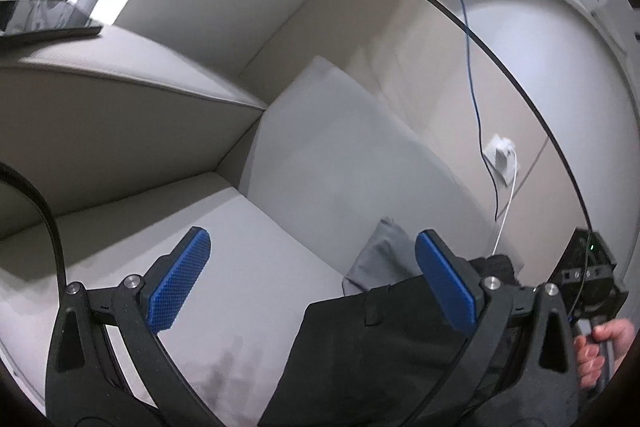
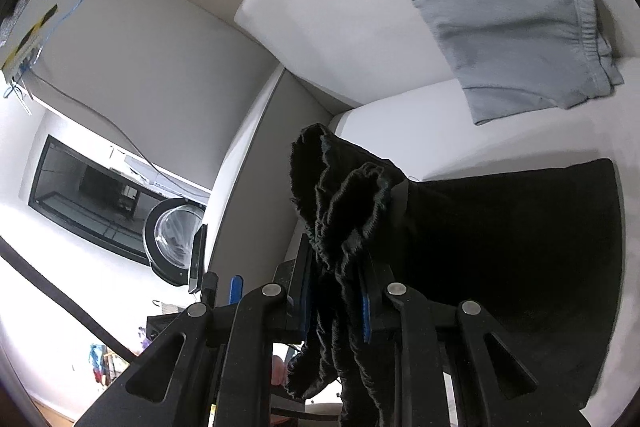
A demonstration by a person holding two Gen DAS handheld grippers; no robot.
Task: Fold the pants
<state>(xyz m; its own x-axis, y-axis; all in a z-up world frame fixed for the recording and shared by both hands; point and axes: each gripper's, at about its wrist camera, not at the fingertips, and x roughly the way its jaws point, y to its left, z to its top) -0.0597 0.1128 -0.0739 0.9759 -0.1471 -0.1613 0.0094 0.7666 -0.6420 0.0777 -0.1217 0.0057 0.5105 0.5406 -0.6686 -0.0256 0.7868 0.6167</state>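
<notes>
The black pants [image 2: 500,247] lie spread over the pale sofa seat [image 2: 400,123], with the gathered waistband end lifted. My right gripper [image 2: 336,279] is shut on that bunched waistband, and black cloth hangs down between its blue pads [image 2: 365,319]. In the left wrist view the black pants [image 1: 380,355] lie at the lower right. My left gripper [image 1: 312,247] stands open above the seat [image 1: 260,255], its blue pads [image 1: 180,283] wide apart with nothing pressed between them. The right pad overlaps the edge of the pants in the picture.
A folded grey garment [image 2: 520,47] leans on the sofa's back cushion [image 2: 340,7], also seen as grey garment [image 1: 380,255]. A hand [image 1: 600,343] holds the other gripper's body at far right. Cables [image 1: 472,67] hang by a wall socket [image 1: 500,157]. A washing machine [image 2: 172,239] stands beyond the armrest.
</notes>
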